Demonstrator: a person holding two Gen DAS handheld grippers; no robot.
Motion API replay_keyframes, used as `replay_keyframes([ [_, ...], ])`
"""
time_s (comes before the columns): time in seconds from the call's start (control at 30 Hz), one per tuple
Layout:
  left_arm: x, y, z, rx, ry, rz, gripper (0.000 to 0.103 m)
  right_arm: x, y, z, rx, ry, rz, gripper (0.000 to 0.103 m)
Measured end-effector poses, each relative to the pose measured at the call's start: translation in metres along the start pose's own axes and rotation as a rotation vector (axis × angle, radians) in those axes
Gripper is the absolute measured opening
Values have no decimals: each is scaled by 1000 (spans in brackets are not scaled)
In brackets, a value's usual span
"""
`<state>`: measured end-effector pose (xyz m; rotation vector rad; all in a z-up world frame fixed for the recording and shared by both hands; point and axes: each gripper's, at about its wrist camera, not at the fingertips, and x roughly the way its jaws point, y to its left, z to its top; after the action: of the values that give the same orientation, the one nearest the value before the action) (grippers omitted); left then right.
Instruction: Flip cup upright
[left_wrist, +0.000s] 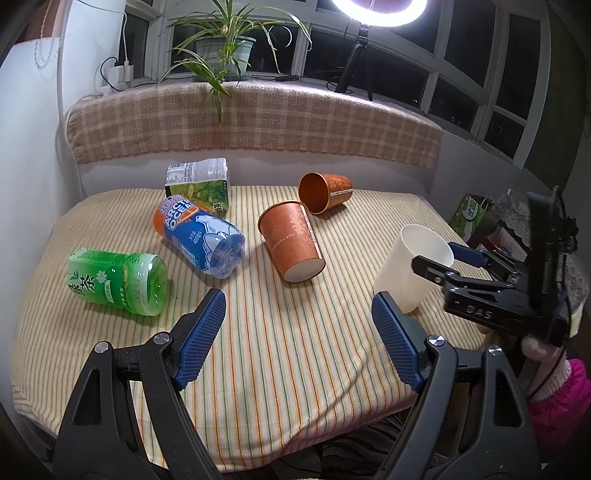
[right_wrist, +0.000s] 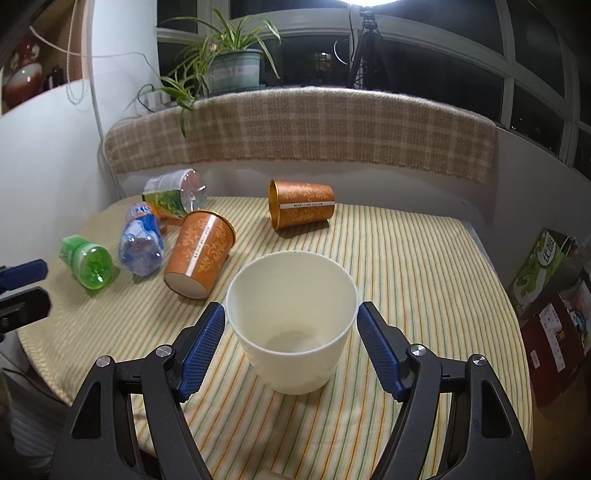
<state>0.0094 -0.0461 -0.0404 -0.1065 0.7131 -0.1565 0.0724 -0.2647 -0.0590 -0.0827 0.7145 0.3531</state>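
A white paper cup (right_wrist: 291, 325) stands upright on the striped tablecloth, mouth up; it also shows in the left wrist view (left_wrist: 410, 269). My right gripper (right_wrist: 291, 332) is open with its blue pads on either side of the cup rim, a thin gap at each side. In the left wrist view the right gripper (left_wrist: 443, 258) straddles the cup. My left gripper (left_wrist: 299, 332) is open and empty above bare cloth near the front edge. Two orange cups lie on their sides: one in the middle (left_wrist: 291, 243) (right_wrist: 199, 254), one farther back (left_wrist: 323, 192) (right_wrist: 301, 203).
A green bottle (left_wrist: 118, 282) (right_wrist: 86, 262), a blue bottle (left_wrist: 201, 236) (right_wrist: 142, 240) and a clear green-labelled bottle (left_wrist: 199, 182) (right_wrist: 175, 192) lie on the left. A checked bench back (left_wrist: 258, 122) runs behind. Boxes (right_wrist: 546, 314) stand off the right edge.
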Motion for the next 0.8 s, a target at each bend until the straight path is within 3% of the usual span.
replay_keyframes([
  [0.23,-8,-3,12,20,-86,34,84,-34,-7,-7,69,-54,17,74],
  [0.47,-20,-9,22,52,-206,107,84,-71,-18,-9,146,-186,-61,78],
  [0.63,-28,-10,22,41,-267,128,92,-86,-14,-7,133,-284,-157,82],
  [0.77,-34,-12,21,43,-302,151,93,-85,-11,-7,127,-298,-177,83],
  [0.8,-35,-12,20,40,-306,153,101,-84,-10,-8,125,-300,-182,83],
])
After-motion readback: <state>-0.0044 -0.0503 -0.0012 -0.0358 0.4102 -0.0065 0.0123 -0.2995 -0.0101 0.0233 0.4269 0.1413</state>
